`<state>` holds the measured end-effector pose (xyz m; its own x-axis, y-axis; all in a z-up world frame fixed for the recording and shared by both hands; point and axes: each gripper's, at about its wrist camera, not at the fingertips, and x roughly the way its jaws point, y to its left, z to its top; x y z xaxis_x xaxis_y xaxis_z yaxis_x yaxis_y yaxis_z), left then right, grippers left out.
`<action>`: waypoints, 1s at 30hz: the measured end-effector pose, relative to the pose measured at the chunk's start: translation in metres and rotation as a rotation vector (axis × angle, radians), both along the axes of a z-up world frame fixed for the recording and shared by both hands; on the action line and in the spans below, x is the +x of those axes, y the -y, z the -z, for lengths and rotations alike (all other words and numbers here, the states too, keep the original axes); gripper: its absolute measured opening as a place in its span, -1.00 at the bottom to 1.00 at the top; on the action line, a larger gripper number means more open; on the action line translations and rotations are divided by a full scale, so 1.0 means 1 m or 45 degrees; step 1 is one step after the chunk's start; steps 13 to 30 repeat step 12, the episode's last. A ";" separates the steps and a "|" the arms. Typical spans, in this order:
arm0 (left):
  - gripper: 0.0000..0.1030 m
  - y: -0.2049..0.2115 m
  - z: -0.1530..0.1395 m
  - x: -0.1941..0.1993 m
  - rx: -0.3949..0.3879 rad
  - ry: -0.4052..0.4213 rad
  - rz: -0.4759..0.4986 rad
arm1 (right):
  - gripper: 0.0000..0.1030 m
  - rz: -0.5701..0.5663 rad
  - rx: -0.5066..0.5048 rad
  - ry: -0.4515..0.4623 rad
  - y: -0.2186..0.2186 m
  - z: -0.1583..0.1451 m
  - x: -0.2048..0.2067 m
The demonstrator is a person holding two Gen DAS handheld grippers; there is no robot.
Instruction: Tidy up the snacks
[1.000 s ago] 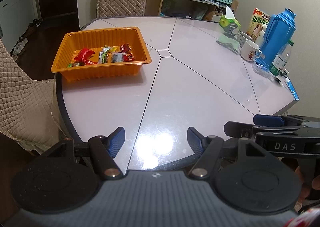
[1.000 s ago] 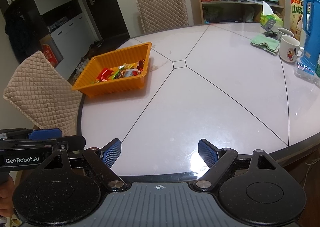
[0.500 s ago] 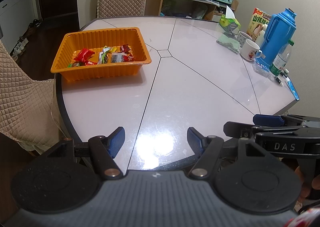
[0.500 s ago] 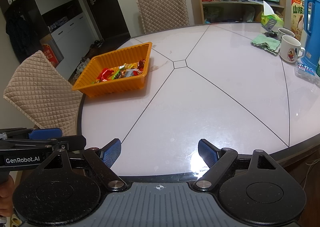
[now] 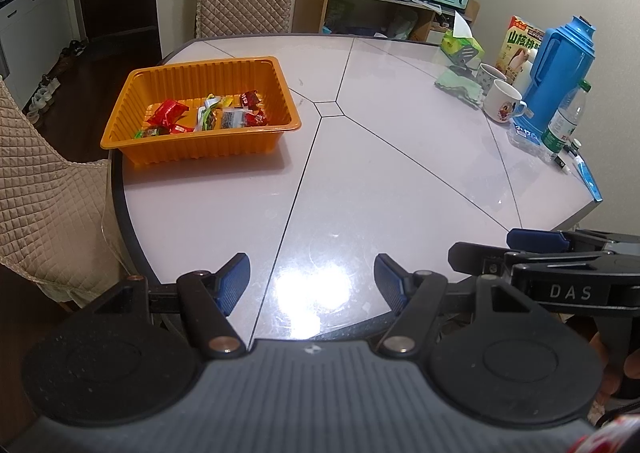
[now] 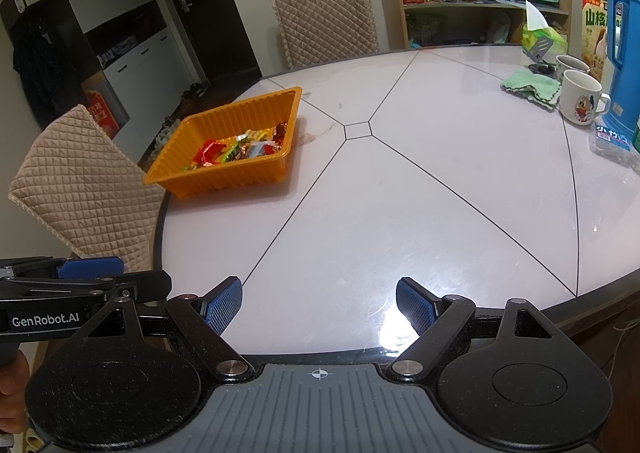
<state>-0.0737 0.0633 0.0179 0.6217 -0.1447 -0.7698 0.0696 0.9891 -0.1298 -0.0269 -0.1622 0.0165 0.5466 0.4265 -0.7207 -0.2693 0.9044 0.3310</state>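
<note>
My left tongs [image 5: 312, 279] hang over the near edge of the counter [image 5: 400, 181], the blue pads apart with only bare counter top between them. My right tongs [image 6: 319, 303] sit beside them over the same near edge, also spread apart and holding nothing. The orange tray [image 5: 200, 145] stands on the far left part of the counter, close to its rim and well apart from both tongs. The snacks [image 5: 208, 118] lie in it as a loose heap of red, green and yellow wrappers along the near wall. Across the counter on the right are a white mug [image 5: 505, 105], a blue thermos [image 5: 560, 73] just beside it, and a green cloth [image 6: 530, 88]. A quilted chair [image 6: 326, 25] stands behind the counter.
</note>
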 end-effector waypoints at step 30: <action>0.30 0.013 0.000 0.000 0.035 0.011 -0.036 | 0.63 -0.007 0.023 0.003 0.013 0.001 0.005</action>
